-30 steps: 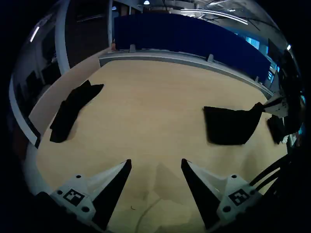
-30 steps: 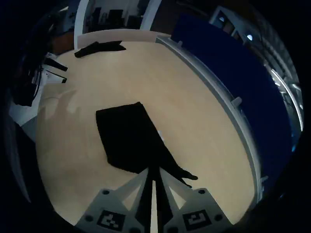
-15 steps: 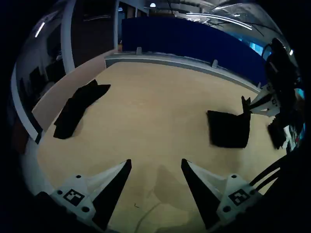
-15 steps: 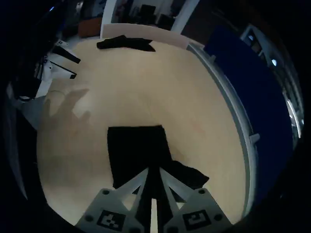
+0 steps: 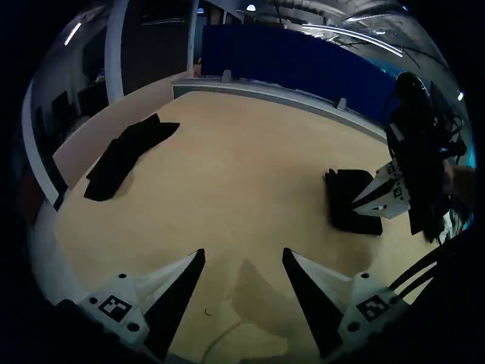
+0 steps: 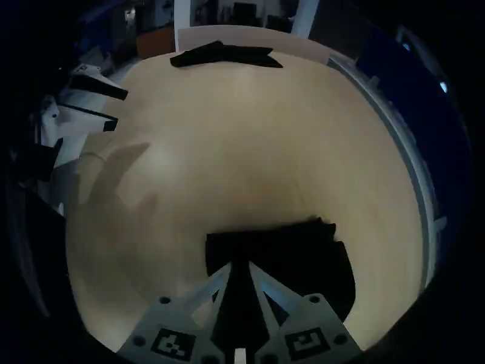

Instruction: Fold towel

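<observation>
A black towel (image 6: pixel 291 258) lies folded in a compact stack on the light wooden table (image 6: pixel 242 139). My right gripper (image 6: pixel 240 265) is down over its near edge, fingers drawn together with black cloth between them. In the left gripper view the same towel (image 5: pixel 345 194) sits at the right, with the right gripper (image 5: pixel 354 206) low on it and a hand behind it. My left gripper (image 5: pixel 242 267) hovers open above bare table, well away from the towel, nothing between its fingers. It also appears in the right gripper view as the left gripper (image 6: pixel 112 109) at the upper left.
A second black cloth (image 5: pixel 124 155) lies crumpled near the table's far left edge; the right gripper view has this cloth (image 6: pixel 221 56) at the top. A blue partition (image 5: pixel 291 57) runs behind the table's back rim. Cables (image 5: pixel 424 267) hang at the lower right.
My right gripper carried the towel's held edge over and down, so the spread towel is now a smaller folded stack. The left gripper stayed open, shifting only slightly.
</observation>
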Tool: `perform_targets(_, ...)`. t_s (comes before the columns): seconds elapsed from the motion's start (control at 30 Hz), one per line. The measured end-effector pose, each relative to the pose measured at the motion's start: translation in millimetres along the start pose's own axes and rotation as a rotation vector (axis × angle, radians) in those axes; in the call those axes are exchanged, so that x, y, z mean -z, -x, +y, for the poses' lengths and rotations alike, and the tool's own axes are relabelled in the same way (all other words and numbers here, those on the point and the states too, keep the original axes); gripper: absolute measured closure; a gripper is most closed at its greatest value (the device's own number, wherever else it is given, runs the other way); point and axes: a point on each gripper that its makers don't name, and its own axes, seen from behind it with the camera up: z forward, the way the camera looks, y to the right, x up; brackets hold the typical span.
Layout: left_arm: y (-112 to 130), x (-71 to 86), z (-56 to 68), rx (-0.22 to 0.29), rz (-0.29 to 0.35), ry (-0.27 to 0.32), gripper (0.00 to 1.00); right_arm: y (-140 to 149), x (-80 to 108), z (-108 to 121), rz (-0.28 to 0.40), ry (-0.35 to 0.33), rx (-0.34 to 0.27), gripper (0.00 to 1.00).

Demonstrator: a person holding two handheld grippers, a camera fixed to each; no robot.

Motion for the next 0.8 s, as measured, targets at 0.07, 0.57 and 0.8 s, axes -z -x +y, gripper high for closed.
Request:
perform_targets(0.07, 2, -0.6, 0.8, -0.001, -0.003, 0.003, 0.05, 0, -0.4, 0, 0.009, -0.007, -0.019, 0.96)
perform_targets(0.57, -2, -1.0, 3.3, -0.006, 0.001, 0.016, 0.05, -2, 7.5, 2, 0.034, 0.004, -0.05, 0.85)
perform_targets(0.8, -3, -1.1, 3.8, -0.004, 0.002, 0.02, 0.05, -8, 17.1, 3, 0.079, 0.015, -0.085, 0.41)
